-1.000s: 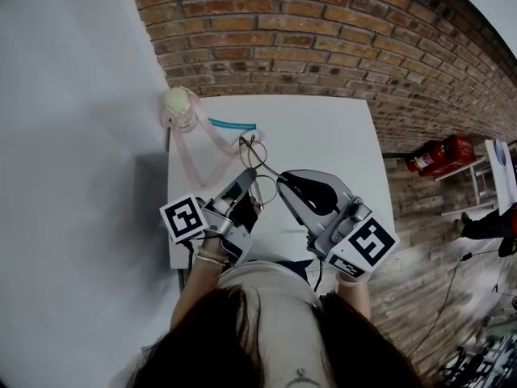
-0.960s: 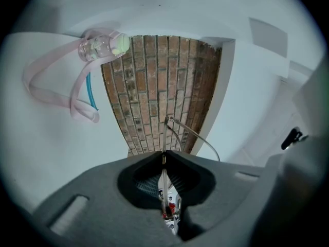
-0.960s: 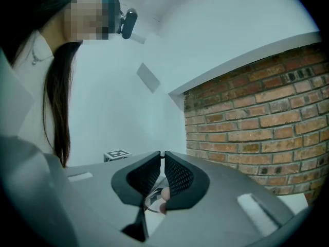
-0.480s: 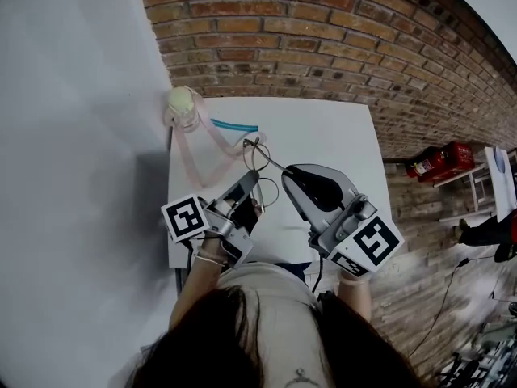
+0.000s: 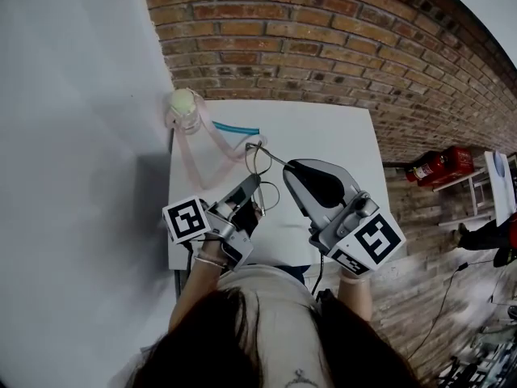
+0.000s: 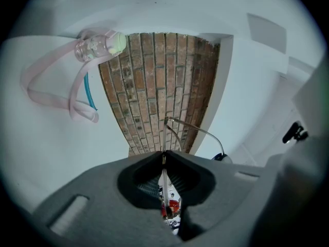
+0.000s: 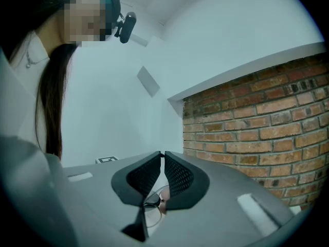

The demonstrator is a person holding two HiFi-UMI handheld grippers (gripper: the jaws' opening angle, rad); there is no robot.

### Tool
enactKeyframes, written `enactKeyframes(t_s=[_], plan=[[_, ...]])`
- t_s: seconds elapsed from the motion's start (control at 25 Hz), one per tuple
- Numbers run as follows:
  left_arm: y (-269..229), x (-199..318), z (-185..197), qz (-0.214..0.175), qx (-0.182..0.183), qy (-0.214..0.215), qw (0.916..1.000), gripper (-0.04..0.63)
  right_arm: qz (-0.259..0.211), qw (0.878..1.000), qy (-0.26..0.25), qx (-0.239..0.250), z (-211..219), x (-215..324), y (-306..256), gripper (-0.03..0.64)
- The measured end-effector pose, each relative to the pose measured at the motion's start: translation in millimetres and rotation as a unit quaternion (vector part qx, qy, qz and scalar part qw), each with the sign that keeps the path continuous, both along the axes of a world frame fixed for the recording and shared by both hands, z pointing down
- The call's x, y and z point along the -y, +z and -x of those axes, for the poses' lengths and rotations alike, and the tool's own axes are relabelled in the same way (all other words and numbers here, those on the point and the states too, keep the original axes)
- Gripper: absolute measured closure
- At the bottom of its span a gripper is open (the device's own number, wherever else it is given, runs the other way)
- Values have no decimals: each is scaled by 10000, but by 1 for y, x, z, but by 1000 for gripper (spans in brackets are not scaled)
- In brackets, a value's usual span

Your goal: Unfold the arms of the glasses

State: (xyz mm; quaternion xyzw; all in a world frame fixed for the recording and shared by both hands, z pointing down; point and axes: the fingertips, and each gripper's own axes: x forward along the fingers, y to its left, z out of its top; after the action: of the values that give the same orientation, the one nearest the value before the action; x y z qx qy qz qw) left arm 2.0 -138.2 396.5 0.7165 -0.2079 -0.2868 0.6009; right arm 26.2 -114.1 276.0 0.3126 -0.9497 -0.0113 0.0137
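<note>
The glasses (image 5: 260, 170) are held above the white table (image 5: 323, 136), with their thin rim pinched in the closed jaws of the left gripper (image 5: 249, 186). The right gripper (image 5: 291, 170), jaws drawn together, seems to grip the end of one temple arm (image 6: 198, 131). Swinging that arm past its hinge stop could bend the wire or twist the frame out of the left grip.

Your left gripper (image 6: 164, 154) is pinching the glasses (image 6: 196, 129) in its fingers (image 6: 139, 175), one arm sticking out rightward. A pink-strapped bottle (image 6: 97, 44) is sitting on the table (image 6: 46, 138).
</note>
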Motion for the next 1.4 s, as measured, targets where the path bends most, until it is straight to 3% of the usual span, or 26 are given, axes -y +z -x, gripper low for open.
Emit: enactKeyframes(t_s=[1.4], plan=[[1,-5,-9,-28,76,196,9998,571,-93,9998,131,109,-6,19,-14,584]])
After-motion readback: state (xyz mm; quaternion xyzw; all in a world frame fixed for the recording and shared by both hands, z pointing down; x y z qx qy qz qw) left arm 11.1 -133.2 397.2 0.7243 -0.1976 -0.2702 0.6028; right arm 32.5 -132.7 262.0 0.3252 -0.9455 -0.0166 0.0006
